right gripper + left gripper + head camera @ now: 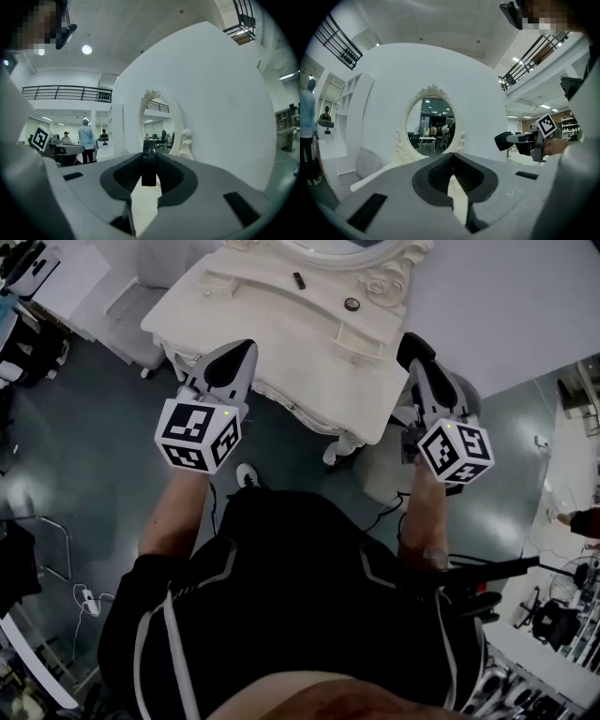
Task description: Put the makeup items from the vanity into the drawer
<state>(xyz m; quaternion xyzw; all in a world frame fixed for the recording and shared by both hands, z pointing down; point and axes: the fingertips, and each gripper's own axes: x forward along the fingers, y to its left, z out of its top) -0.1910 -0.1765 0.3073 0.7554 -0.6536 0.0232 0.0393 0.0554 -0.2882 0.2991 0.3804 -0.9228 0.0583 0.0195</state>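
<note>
Between right tongs (pixel 149 157), slim black case (pixel 149 169), perhaps flat.

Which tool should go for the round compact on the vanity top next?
Left. The left tool is empty with jaws together; the right tool clamps a dark flat item, though the round compact lies nearer it.

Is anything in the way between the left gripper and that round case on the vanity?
Nothing visible: only bare vanity top lies between the left gripper and the round case; the black stick sits farther back.
</note>
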